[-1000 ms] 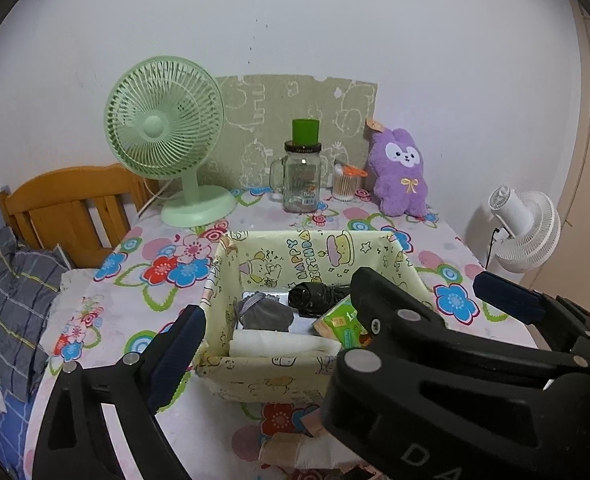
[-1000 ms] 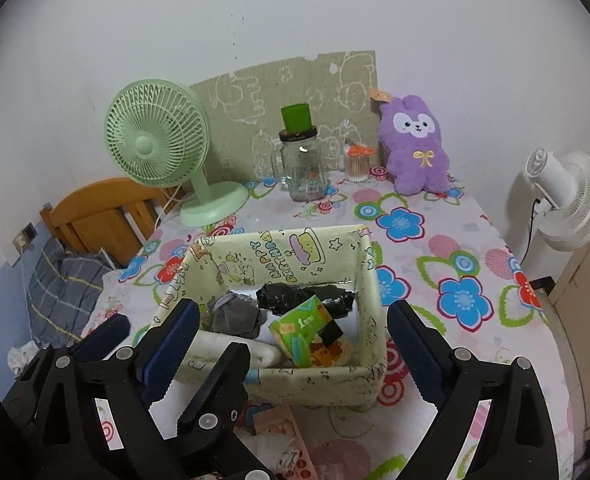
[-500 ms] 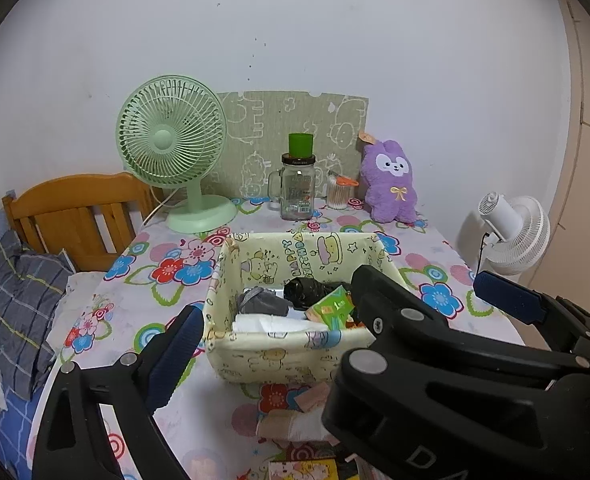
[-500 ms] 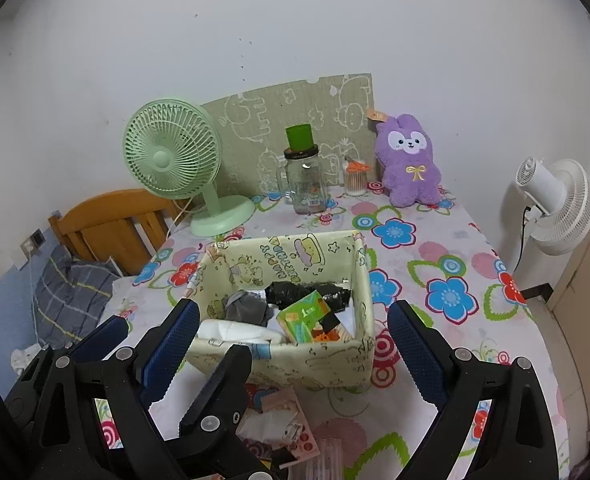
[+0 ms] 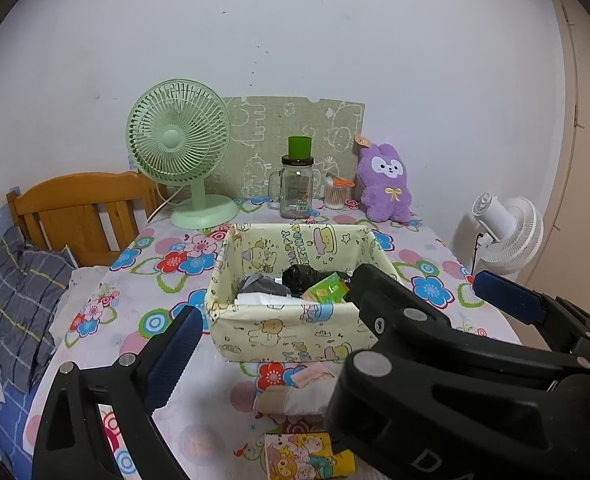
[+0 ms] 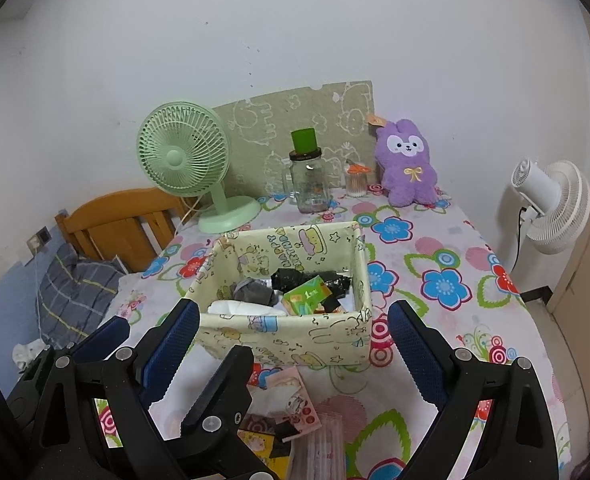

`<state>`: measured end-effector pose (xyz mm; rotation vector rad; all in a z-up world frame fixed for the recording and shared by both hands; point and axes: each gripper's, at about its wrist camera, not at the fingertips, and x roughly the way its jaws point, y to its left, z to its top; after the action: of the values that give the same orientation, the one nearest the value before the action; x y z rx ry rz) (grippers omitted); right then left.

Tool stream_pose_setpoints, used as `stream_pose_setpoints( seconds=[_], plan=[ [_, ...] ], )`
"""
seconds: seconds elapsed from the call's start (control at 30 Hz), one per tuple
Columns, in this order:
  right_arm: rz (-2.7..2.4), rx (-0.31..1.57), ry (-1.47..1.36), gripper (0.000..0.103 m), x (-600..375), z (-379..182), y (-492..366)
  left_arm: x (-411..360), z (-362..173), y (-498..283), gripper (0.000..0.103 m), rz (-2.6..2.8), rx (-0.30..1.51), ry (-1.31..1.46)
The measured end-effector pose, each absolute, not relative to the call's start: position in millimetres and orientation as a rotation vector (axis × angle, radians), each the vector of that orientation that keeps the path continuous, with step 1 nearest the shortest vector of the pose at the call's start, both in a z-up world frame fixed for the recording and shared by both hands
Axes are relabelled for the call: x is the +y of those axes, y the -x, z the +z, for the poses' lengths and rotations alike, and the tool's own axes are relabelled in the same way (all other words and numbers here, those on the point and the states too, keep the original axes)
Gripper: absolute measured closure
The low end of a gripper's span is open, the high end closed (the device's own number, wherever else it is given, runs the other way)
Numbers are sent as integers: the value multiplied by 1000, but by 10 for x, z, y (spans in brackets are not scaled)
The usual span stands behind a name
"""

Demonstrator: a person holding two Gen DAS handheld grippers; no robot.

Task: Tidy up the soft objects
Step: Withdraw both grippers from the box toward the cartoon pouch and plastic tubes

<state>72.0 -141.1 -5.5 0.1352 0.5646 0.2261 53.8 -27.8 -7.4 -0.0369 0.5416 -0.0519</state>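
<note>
A pale yellow fabric basket (image 5: 295, 336) (image 6: 295, 340) with cartoon prints stands mid-table. Inside lie a grey cloth (image 6: 253, 292), a black bag (image 6: 295, 278), a green packet (image 6: 307, 294) and a white folded piece (image 6: 243, 308). Pink tissue packs (image 5: 303, 396) (image 6: 291, 396) and a yellow cartoon pack (image 5: 307, 456) lie in front of it. A purple plush bunny (image 5: 387, 188) (image 6: 407, 164) sits against the back wall. My left gripper (image 5: 335, 300) and right gripper (image 6: 293, 308) hang side by side before the basket, both open and empty. The right gripper's body hides part of the left wrist view.
At the back stand a green desk fan (image 5: 183, 152), a glass jar with a green lid (image 5: 297, 188) and a small swab jar (image 5: 337, 196). A white fan (image 6: 551, 204) is off the table's right edge. A wooden bed frame (image 5: 79, 208) and plaid pillow (image 5: 19, 304) lie left.
Both grippers have drawn back and upward from the basket. It looks smaller and farther now, and the packs on the table in front of it have come into view.
</note>
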Motion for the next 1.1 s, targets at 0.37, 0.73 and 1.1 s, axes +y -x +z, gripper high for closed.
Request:
stream_pose_setpoints(
  seconds=[0.37, 0.73, 1.1],
  plan=[
    [213, 552, -126, 6, -1479, -228, -596, -340, -258, -458, 4, -69, 546, 43],
    [190, 552, -82, 6, -1473, -489, -573, -372, -522, -456, 4, -72, 571, 34],
    [186, 635, -85, 6, -1442, -855, -608, -361, -835, -444, 4, -57, 622, 11]
  ],
)
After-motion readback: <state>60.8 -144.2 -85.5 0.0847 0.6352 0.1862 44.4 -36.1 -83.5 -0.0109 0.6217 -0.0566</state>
